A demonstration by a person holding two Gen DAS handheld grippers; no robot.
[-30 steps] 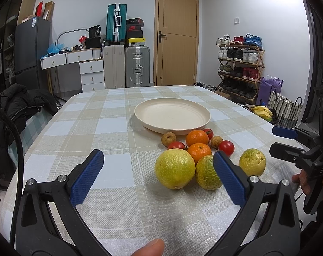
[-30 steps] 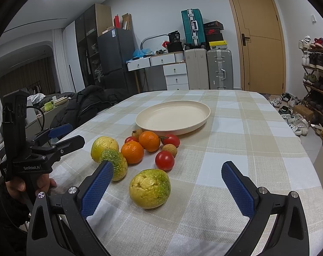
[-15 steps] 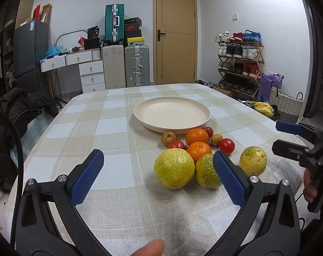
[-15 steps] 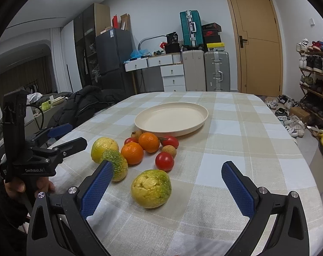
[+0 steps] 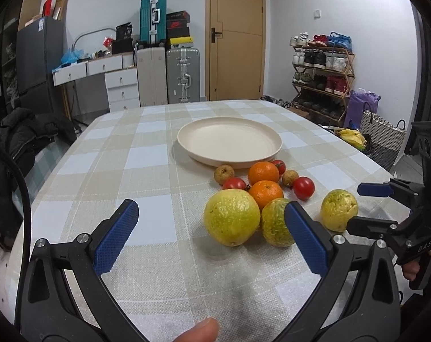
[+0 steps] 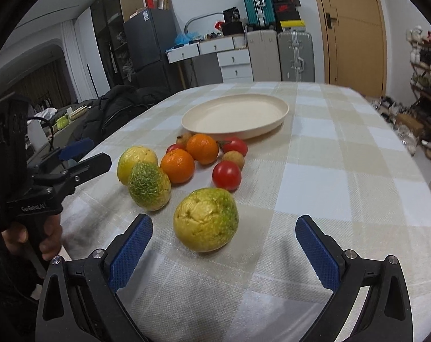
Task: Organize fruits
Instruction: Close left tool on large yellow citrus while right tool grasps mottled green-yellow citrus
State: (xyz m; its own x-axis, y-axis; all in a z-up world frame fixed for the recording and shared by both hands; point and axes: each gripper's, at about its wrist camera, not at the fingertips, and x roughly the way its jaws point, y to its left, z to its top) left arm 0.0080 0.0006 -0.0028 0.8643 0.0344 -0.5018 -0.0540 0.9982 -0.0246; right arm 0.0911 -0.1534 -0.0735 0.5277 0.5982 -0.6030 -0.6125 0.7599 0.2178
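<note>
Our right gripper (image 6: pixel 224 242) gapes over the nearest yellow-green fruit (image 6: pixel 206 219); our left gripper (image 5: pixel 211 222), equally spread, has two more yellow-green fruits (image 5: pixel 231 217) ahead. Oranges (image 6: pixel 178 166) and tomatoes (image 6: pixel 226 175) crowd beyond, before the bare plate (image 6: pixel 235 115). The checked tablecloth (image 6: pixel 315 176) runs toward suitcases (image 5: pixel 183 74); the room's right edge blurs.

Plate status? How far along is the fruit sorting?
Nothing looks done: the plate holds no fruit. All the fruit, including the two oranges and tomatoes, sits on the tablecloth in front of it. In hand: nothing. The right gripper is open with the nearest yellow-green fruit just ahead of its fingers; the left gripper is open too. Every piece is left to move.
</note>
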